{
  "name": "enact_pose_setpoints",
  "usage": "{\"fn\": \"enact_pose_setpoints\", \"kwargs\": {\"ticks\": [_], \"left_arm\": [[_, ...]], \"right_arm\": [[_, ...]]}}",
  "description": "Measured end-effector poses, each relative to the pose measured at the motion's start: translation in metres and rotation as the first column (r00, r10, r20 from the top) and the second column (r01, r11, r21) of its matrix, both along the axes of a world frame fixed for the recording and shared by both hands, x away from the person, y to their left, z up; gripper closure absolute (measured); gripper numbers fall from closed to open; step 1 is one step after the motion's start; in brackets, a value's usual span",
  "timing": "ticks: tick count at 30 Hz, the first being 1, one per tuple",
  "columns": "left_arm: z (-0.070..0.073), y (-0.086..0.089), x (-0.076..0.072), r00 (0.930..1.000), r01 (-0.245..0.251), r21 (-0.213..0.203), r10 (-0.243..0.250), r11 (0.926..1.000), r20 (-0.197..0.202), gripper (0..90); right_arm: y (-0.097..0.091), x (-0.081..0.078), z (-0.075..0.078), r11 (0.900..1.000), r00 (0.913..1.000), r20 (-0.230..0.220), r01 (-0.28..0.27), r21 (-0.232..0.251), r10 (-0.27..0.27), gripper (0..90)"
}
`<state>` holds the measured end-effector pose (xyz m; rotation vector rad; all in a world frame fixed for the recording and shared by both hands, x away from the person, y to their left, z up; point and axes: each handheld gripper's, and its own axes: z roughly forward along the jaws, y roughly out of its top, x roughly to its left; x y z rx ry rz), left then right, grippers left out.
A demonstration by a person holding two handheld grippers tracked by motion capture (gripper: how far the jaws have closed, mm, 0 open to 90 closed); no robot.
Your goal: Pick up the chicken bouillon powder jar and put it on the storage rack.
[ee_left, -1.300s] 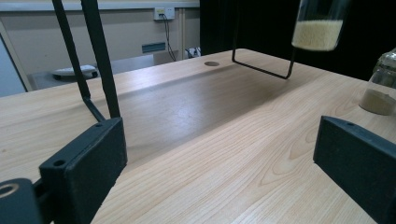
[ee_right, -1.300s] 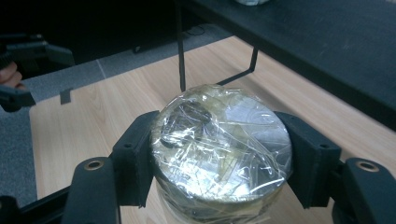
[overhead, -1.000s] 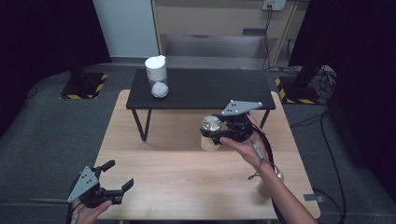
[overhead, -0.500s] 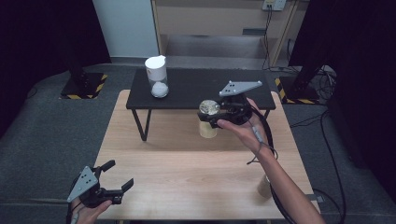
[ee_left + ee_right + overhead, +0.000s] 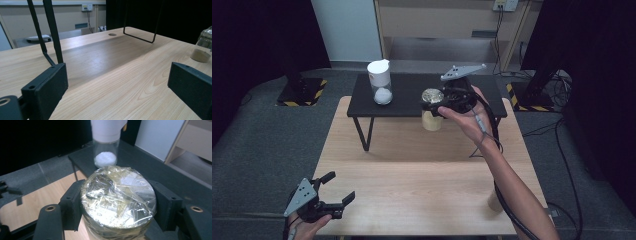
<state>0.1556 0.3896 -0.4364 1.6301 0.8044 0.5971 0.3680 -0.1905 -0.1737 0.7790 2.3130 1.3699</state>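
Moved: my right gripper point(image 5: 435, 106) has carried the jar point(image 5: 432, 112) up, toward the shelf point(image 5: 412, 90).
Grip: clamped below its wrapped lid.
Jar: airborne, apparently at shelf edge.
Left gripper point(image 5: 334, 197): jaws apart, empty.

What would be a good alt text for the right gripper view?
The right hand-held gripper clamps a jar sealed with crinkled clear film, one black jaw on each side. Behind it, a white-capped glass jar holding white powder stands on a black shelf.
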Motion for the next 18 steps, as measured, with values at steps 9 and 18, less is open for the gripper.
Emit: {"fn": "enact_pose_setpoints", "kwargs": {"ticks": [9, 18], "left_arm": [[0.000, 0.000, 0.000, 1.0000, 0.000, -0.001, 0.000, 1.0000, 0.000, 1.8], [0.000, 0.001, 0.000, 1.0000, 0.003, -0.004, -0.003, 1.0000, 0.000, 1.8]], "right_arm": [[0.013, 0.011, 0.008, 0.9987, 0.9985, 0.019, 0.050, 0.000, -0.050, 35.4], [0.028, 0.025, 0.008, 0.9961, 0.9952, 0.043, 0.089, -0.004, -0.088, 35.4]]}}
